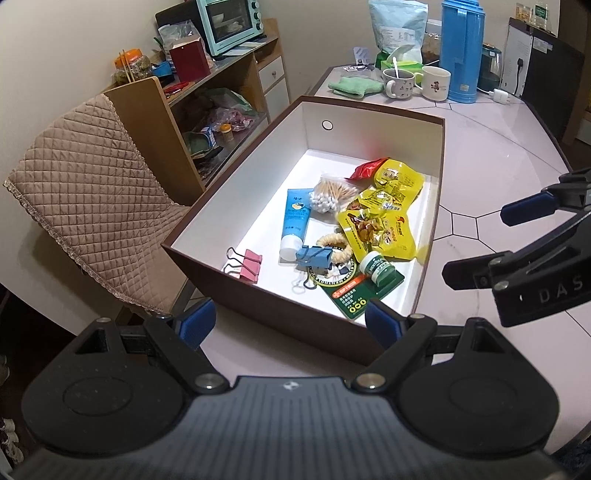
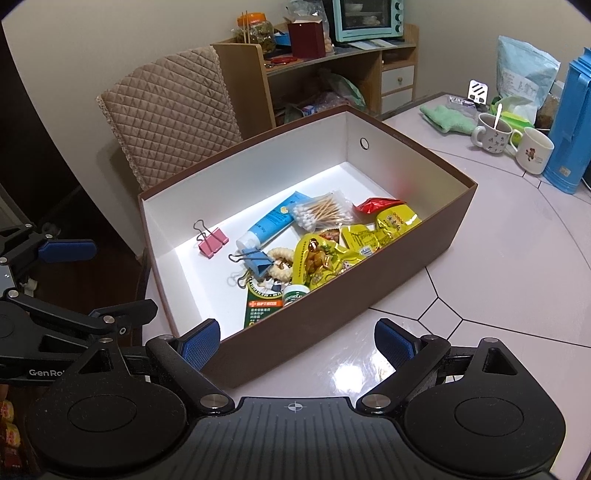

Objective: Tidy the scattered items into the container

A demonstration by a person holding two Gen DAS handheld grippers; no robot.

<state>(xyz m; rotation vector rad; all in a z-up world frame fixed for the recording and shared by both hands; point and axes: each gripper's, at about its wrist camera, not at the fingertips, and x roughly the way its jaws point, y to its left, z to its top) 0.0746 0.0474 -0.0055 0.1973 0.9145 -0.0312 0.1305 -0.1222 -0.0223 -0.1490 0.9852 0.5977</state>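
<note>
A brown box with a white inside [image 1: 258,295] [image 2: 332,332] stands on the pale tiled table. In it lie a blue tube [image 1: 295,218] [image 2: 271,221], a bag of cotton swabs [image 1: 332,194] [image 2: 323,212], yellow snack packets [image 1: 380,221] [image 2: 332,254], a red packet [image 1: 365,170], a pink binder clip [image 1: 247,264] [image 2: 213,243], a blue binder clip [image 1: 314,256] [image 2: 256,264] and a green jar on a card [image 1: 376,267] [image 2: 293,295]. My left gripper [image 1: 291,325] is open and empty at the box's near wall. My right gripper [image 2: 297,341] is open and empty, also shown in the left wrist view [image 1: 476,243].
Two mugs [image 1: 417,83] [image 2: 513,140], a blue thermos [image 1: 461,51] [image 2: 569,125], a green cloth [image 1: 354,86] [image 2: 447,116] and a pale bag [image 1: 399,29] stand at the table's far end. A quilted chair [image 1: 92,199] [image 2: 166,114] and a wooden shelf [image 1: 207,92] flank the box.
</note>
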